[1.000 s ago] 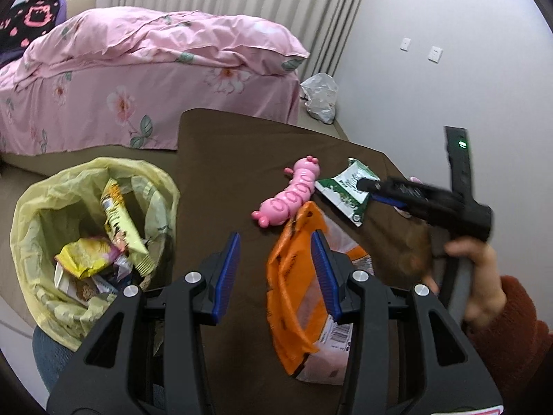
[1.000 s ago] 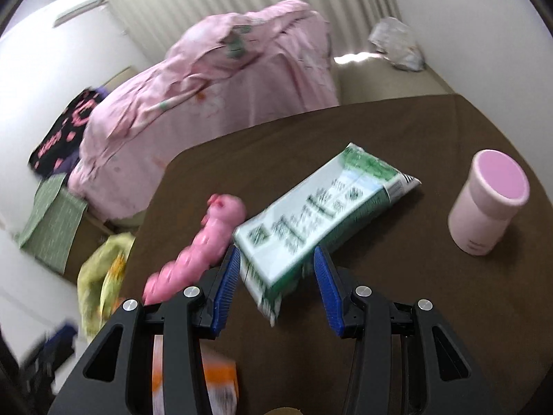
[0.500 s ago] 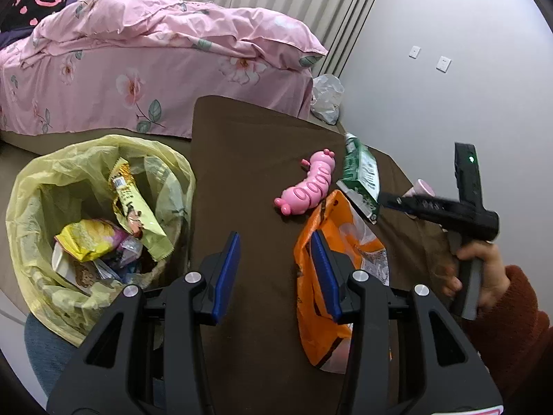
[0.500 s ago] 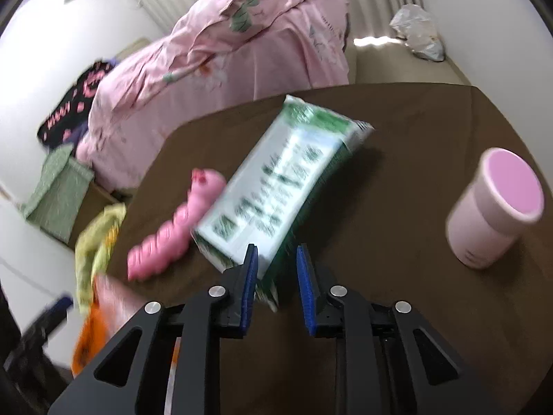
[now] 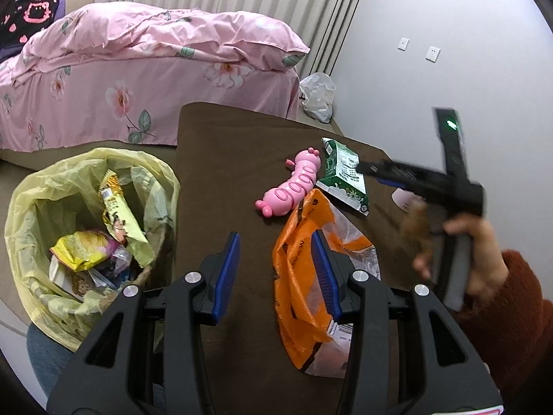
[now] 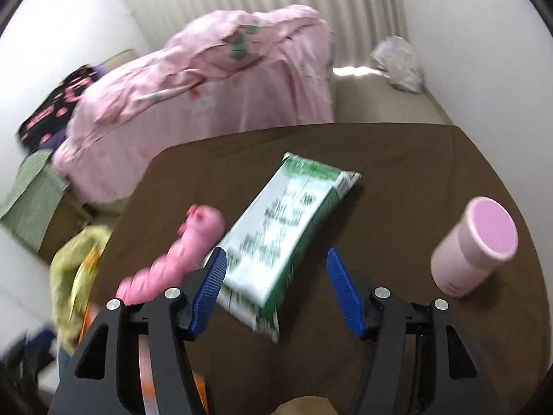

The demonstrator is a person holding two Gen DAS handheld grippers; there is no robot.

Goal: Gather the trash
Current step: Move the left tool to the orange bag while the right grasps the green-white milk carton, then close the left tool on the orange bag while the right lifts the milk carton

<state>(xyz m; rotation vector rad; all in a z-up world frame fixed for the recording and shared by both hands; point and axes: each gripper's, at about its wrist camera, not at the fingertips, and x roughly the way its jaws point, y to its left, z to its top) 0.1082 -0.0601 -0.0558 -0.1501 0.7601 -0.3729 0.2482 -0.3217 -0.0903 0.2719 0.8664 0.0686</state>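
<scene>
left gripper (image 5: 274,269): fingers gaping wide, holding nothing, hovering beside orange bag (image 5: 311,276) | right gripper (image 6: 276,290): fingers spreading wide, gripping nothing | green carton (image 6: 283,231): lying flat mid-surface, touching pink toy (image 6: 172,259) | lined bin (image 5: 86,224): sitting off the surface's left edge

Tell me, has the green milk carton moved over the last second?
Yes. The green milk carton lies nearer the pink cup again, after swinging toward the bed while the right gripper was pinching it; that gripper is now open.
</scene>
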